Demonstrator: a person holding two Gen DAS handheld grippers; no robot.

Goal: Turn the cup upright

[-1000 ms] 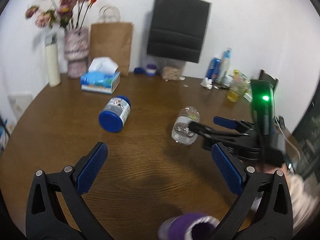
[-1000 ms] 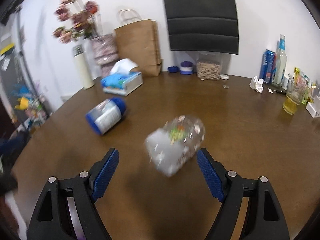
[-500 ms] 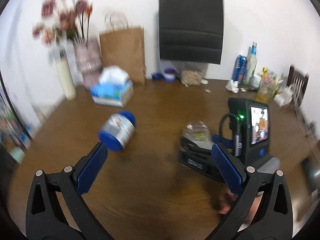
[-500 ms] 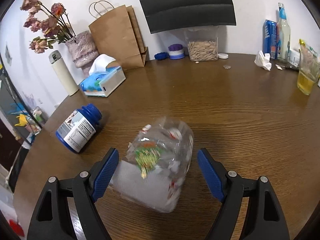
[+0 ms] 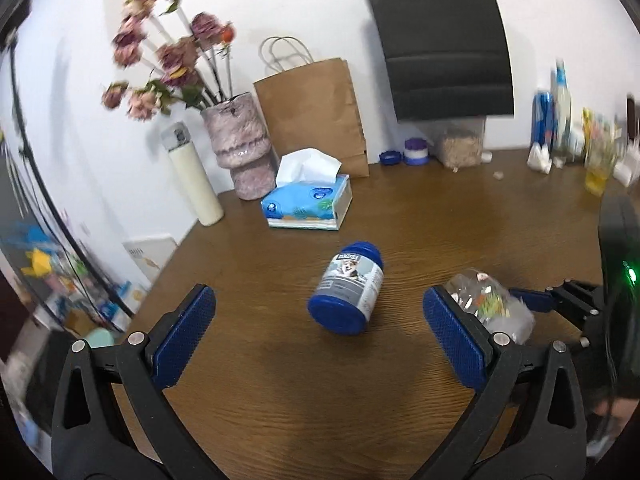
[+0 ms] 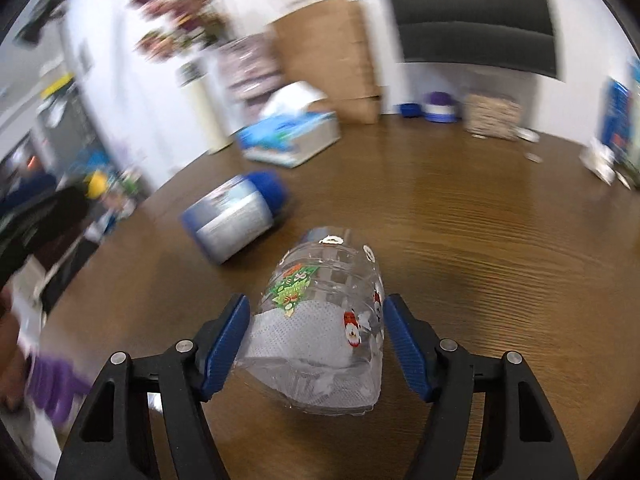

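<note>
A clear plastic cup [image 6: 324,320] with Christmas stickers and white tissue inside lies on its side on the brown table [image 6: 480,240]. My right gripper [image 6: 316,332] is shut on the cup, one blue pad on each side. In the left wrist view the cup [image 5: 486,306] shows at the right, held between the right gripper's fingers. My left gripper [image 5: 316,344] is open and empty above the table, a blue-lidded jar [image 5: 350,294] lying on its side beyond its fingers.
The blue jar [image 6: 236,216] lies left of the cup. A tissue box [image 5: 308,204], a pink vase [image 5: 240,148], a white flask [image 5: 192,176], a brown paper bag [image 5: 316,112] and a black bag [image 5: 440,36] stand at the back. Bottles and a glass [image 5: 596,168] stand back right.
My right gripper has closed its pads onto the cup, which was lying loose between open jaws. The left gripper has swung left, so the jar now sits between its fingers.
</note>
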